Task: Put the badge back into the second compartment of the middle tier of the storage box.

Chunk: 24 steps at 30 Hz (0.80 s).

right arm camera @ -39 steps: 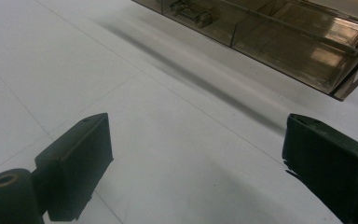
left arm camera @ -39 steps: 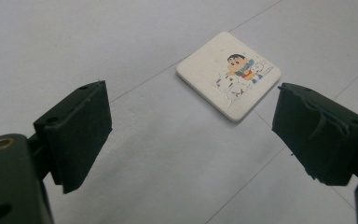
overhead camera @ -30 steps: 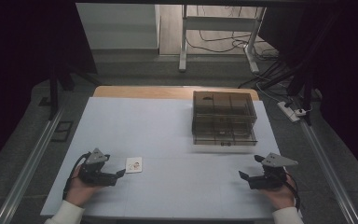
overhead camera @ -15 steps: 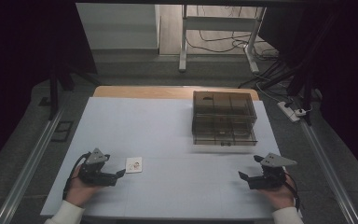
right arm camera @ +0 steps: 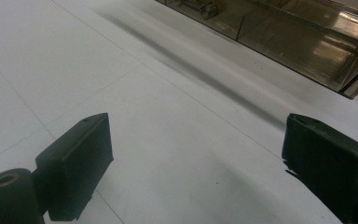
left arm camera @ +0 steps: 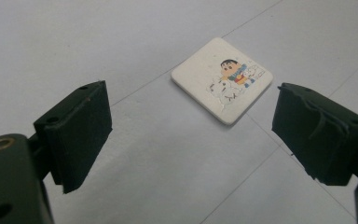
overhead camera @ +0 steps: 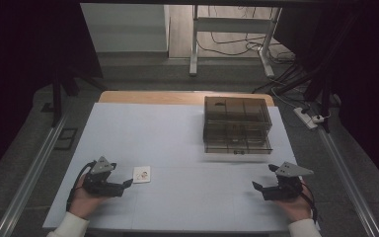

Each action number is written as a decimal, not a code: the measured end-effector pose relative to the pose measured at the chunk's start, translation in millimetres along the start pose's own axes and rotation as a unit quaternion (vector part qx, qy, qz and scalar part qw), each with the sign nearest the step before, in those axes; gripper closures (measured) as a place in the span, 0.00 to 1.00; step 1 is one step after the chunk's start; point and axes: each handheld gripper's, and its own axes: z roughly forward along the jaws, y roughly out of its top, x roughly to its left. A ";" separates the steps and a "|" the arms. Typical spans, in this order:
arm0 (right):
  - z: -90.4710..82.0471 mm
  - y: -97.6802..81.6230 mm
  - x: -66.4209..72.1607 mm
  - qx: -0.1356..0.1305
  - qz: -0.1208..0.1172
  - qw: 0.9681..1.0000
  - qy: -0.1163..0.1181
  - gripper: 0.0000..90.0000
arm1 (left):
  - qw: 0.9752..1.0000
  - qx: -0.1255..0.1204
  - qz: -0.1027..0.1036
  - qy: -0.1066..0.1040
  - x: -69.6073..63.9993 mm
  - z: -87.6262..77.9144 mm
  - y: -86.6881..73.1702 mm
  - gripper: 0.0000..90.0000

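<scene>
The white tabletop (overhead camera: 177, 138) carries all items; a strip of bare wood shows along its far edge. Faint seam lines cross its surface in both gripper views.

A smoky transparent drawer box (overhead camera: 237, 124) stands on the far right part of the tabletop, divided into compartments, with a small handle on its near face. In the right gripper view its near edge (right arm camera: 307, 42) runs across the upper right corner; contents cannot be made out.

The left gripper (overhead camera: 126, 184) rests low at the near left, held in the person's left hand (overhead camera: 85, 197), white sleeve at the wrist. Its jaws are spread wide and grip nothing (left arm camera: 191, 140).

The right gripper (overhead camera: 256, 187) sits at the near right, held in the right hand (overhead camera: 296, 206), pointing inward toward the left. Its jaws are likewise spread wide and empty (right arm camera: 196, 172), over bare tabletop.

A small white square tile (overhead camera: 142, 174) lies flat just beyond the left gripper's jaws, apart from them. In the left gripper view the tile (left arm camera: 221, 79) bears a cartoon figure print and lies ahead of the gap between the jaws.
</scene>
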 end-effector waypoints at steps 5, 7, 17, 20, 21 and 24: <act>0.3 0.0 0.2 0.000 -0.001 1.000 0.000 0.09 | 1.000 -0.001 0.002 -0.001 -0.4 -0.6 1.1 0.13; 0.5 0.0 0.1 0.000 -0.001 1.000 0.002 0.09 | 1.000 -0.002 0.003 -0.002 -0.4 -1.0 1.7 0.13; 1.1 0.1 0.2 0.001 -0.002 1.000 0.003 0.09 | 1.000 -0.005 0.008 -0.004 -0.4 -3.6 6.0 0.13; 1.4 0.1 0.6 0.002 -0.003 1.000 0.003 0.09 | 1.000 -0.006 0.011 -0.006 -0.8 -4.2 8.1 0.13; 1.7 0.1 0.7 0.001 -0.003 1.000 0.004 0.09 | 1.000 -0.005 0.013 -0.006 -0.8 -4.5 9.0 0.13; 1.9 0.1 0.8 0.001 -0.003 1.000 0.004 0.09 | 1.000 -0.006 0.017 -0.009 -1.0 -5.5 12.3 0.13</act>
